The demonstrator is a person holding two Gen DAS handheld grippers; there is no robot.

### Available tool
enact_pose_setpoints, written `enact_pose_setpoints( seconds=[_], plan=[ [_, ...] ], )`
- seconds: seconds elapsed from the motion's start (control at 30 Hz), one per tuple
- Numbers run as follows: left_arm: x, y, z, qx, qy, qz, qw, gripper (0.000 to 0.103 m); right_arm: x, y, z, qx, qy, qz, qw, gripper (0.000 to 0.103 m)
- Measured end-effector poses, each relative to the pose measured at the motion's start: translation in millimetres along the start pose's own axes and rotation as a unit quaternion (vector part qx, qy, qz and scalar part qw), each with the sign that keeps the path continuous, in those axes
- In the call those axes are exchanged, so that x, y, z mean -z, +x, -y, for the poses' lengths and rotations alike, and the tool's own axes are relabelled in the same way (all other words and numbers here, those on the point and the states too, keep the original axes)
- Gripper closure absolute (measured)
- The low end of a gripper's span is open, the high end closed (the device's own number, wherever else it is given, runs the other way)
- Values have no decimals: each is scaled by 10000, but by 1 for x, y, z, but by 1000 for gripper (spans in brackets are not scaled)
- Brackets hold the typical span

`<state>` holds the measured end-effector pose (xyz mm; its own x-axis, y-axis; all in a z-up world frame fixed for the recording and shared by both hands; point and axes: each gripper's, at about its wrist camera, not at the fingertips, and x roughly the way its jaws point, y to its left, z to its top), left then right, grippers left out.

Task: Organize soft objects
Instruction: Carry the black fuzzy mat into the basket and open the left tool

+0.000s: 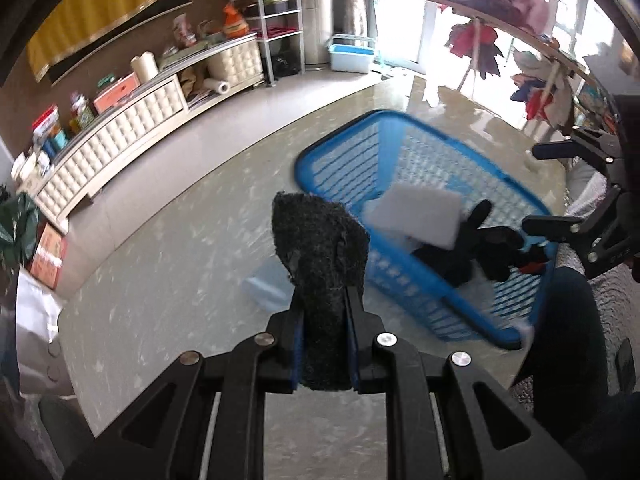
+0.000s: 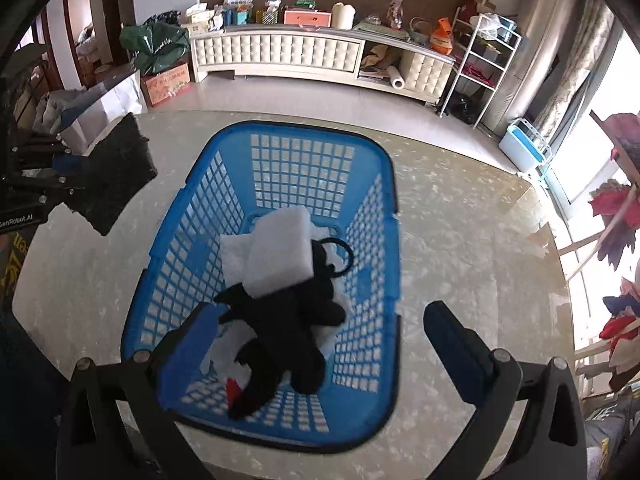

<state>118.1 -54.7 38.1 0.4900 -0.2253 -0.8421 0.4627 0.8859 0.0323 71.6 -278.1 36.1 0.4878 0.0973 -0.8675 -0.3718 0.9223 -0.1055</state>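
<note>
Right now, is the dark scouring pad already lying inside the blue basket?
No, the dark scouring pad is clamped in the left gripper, raised beside the blue basket, not in it.

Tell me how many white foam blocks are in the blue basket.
2 visible: one white block lies on top, the other partly beneath it, beside the black plush toy. More may be hidden underneath.

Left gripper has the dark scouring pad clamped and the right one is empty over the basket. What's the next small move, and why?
Probably carry the left gripper over the blue basket and release there. The dark scouring pad hangs clamped beside the basket, over the table, while the white sponge and black plush toy already lie inside. The right gripper is open and empty.
</note>
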Motion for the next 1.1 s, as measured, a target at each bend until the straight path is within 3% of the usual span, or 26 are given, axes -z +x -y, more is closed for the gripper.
enact_pose_setpoints(
  seconds=[0.23,0.57,0.87,1.1],
  plan=[
    [-28,-13,42,239,335,11,9992,88,22,-9,16,-160,239,170,9994,0],
    [-53,26,85,398,914,-326,9945,88,29,-8,29,-309,475,351,9978,0],
    [-54,84,85,457,1179,-825,9885,85,31,2,33,-446,581,389,9966,0],
    [-57,109,88,381,1244,-983,9866,81,36,10,43,-548,774,344,9949,0]
  ],
)
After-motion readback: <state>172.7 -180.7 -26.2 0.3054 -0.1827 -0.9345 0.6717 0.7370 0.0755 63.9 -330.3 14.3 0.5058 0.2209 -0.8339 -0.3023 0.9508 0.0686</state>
